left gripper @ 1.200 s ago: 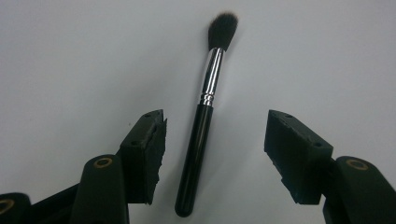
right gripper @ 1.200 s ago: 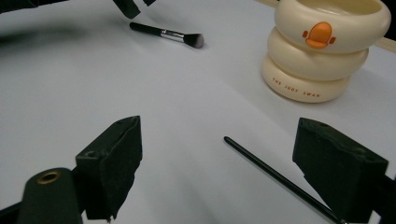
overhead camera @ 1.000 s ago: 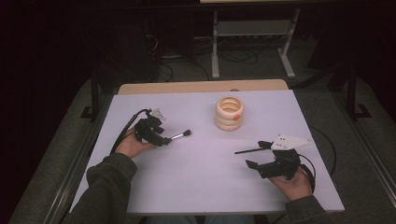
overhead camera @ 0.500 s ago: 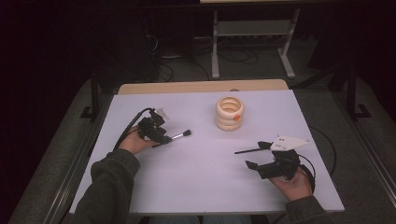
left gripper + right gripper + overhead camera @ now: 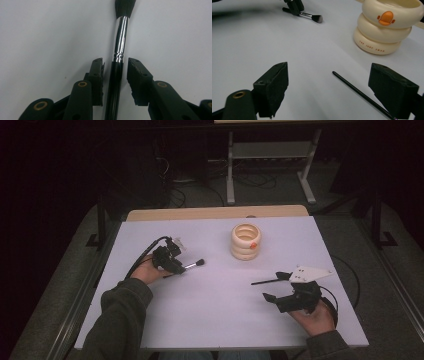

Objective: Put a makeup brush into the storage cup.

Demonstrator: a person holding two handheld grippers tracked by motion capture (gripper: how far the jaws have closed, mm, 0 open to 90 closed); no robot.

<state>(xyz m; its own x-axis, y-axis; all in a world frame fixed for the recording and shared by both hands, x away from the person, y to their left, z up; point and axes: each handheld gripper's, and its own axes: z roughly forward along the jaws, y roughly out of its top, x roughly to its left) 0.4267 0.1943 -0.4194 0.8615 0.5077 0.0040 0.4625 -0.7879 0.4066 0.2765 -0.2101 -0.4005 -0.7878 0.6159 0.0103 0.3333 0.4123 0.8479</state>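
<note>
Brushes: I count two, left of the one cream holder point(image 5: 245, 241). My left gripper point(image 5: 115, 65), closing, hasn't yet pinched the chrome-collared black makeup brush point(image 5: 118, 50); right gripper point(image 5: 328, 82) gapes beside the thin brush point(image 5: 359, 93).

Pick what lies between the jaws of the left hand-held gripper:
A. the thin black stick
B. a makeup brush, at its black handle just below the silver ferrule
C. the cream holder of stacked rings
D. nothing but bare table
B. In the left gripper view the makeup brush runs up between the jaws of the left hand-held gripper, which have just been closing but still show slim gaps beside the handle.
</note>
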